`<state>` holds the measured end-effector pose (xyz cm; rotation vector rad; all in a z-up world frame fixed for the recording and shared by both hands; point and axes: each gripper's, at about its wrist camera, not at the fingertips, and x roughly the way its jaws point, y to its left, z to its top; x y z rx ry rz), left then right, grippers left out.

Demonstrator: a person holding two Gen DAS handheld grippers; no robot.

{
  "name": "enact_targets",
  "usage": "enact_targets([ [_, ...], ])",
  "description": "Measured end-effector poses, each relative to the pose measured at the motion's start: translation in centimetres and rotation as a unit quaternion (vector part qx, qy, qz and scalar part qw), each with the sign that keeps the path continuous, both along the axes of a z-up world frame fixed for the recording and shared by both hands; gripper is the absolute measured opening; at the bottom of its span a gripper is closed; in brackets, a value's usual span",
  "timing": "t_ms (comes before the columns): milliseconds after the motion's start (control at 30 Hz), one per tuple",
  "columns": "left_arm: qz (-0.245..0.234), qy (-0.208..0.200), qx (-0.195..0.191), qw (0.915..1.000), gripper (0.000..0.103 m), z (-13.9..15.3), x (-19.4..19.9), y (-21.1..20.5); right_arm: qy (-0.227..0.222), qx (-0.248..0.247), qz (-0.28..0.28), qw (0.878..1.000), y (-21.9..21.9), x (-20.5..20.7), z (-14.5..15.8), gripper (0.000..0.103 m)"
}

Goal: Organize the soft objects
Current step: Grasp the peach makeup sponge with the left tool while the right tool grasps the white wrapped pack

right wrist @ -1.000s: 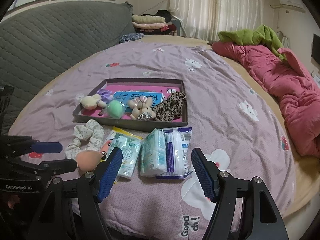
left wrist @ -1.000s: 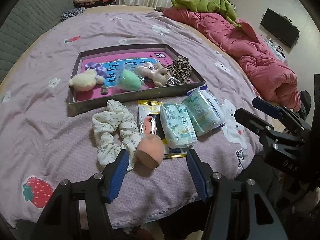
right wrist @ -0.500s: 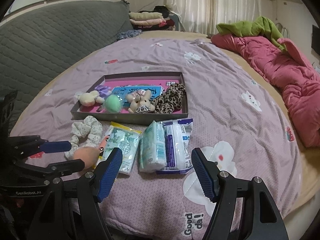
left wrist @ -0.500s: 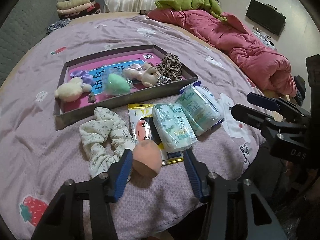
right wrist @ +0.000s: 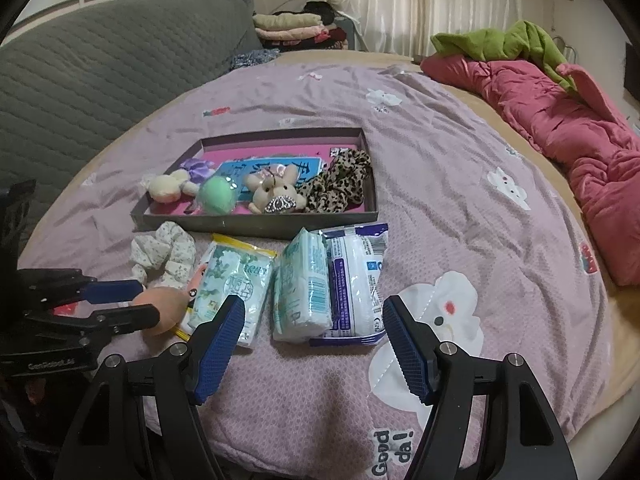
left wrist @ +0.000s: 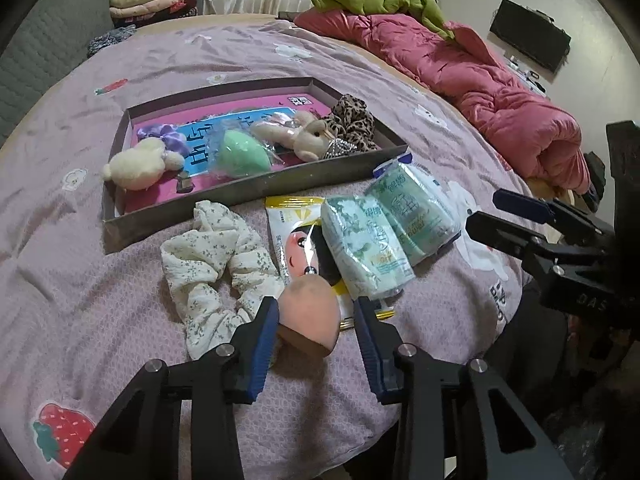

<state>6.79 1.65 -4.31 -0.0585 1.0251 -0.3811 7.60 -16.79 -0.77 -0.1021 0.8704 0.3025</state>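
Observation:
A peach makeup sponge [left wrist: 310,316] lies on the purple bedspread between the fingers of my left gripper [left wrist: 314,312], which is open around it; the left pad touches it. It also shows in the right wrist view [right wrist: 160,308]. A floral scrunchie [left wrist: 218,258] lies to its left. A face-mask packet [left wrist: 306,240] and two tissue packs [left wrist: 396,224] lie to the right. The dark tray [left wrist: 256,188] holds a cream plush, a green sponge [left wrist: 240,158], a bunny and a leopard scrunchie. My right gripper [right wrist: 314,326] is open and empty in front of the tissue packs [right wrist: 304,284].
A pink quilt [right wrist: 560,120] with a green garment lies along the bed's right side. A grey quilted headboard [right wrist: 100,72] stands on the left. Folded clothes [right wrist: 292,26] are stacked at the back. The bed edge is just below both grippers.
My left gripper has moved forward around the peach sponge and its fingers have narrowed towards it. The right gripper has barely moved and stays open.

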Motion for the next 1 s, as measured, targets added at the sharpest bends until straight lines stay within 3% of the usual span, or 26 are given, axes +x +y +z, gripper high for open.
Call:
enact_targets([
  [600,0.009,0.002,0.024,0.9997,0.04,-0.8,0.6,0.1,0.02,-0.024,0.001,1.0,1.0,2.3,-3.3,0.073],
  [633,0.009,0.004,0.025,0.9996,0.04,-1.0,0.7,0.1,0.019,-0.024,-0.002,1.0,0.8,2.4,-3.5,0.07],
  [667,0.009,0.005,0.023,0.9997,0.039,-1.0,0.8,0.2,0.019,-0.019,-0.001,1.0,0.7,2.6,-3.6,0.058],
  [733,0.011,0.005,0.019,0.9998,0.04,-1.1,0.9,0.3,0.024,-0.009,0.0,1.0,0.5,2.9,-3.8,0.047],
  [1000,0.011,0.008,0.016,0.9998,0.04,-1.6,1.2,0.4,0.033,0.009,0.027,0.999,1.5,3.6,-4.6,0.031],
])
